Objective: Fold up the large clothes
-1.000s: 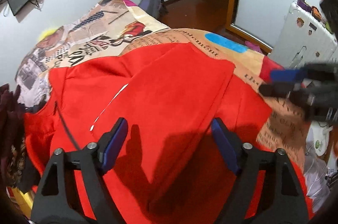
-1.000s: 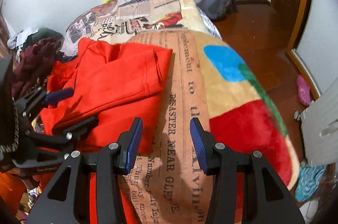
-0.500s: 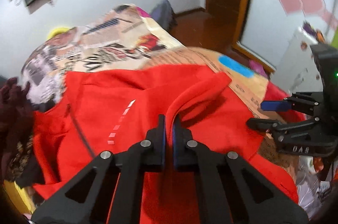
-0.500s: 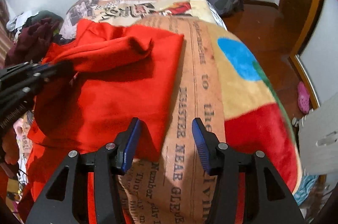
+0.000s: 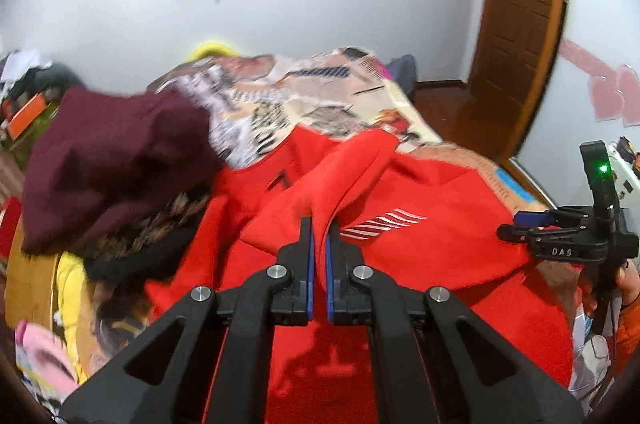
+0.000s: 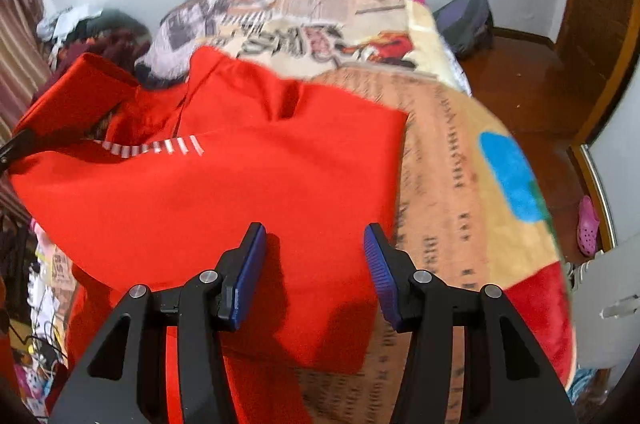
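A large red garment (image 5: 420, 244) with white stripes lies spread on the bed; it also shows in the right wrist view (image 6: 240, 192). My left gripper (image 5: 319, 224) is shut on a raised fold of the red garment and holds it lifted above the rest. My right gripper (image 6: 314, 244) is open and empty, just above the garment's near right part, beside its right edge. It also shows at the right of the left wrist view (image 5: 516, 224).
A patterned blanket (image 6: 460, 164) covers the bed. A dark maroon pile of clothes (image 5: 112, 152) lies at the left. A backpack (image 6: 464, 20) sits on the wooden floor near a door (image 5: 516, 24). A white dresser (image 6: 612, 304) stands at the right.
My left gripper closed on a fold of the red garment and lifted it up and to the left. The white stripes came into view. My right gripper moved over the garment, staying open.
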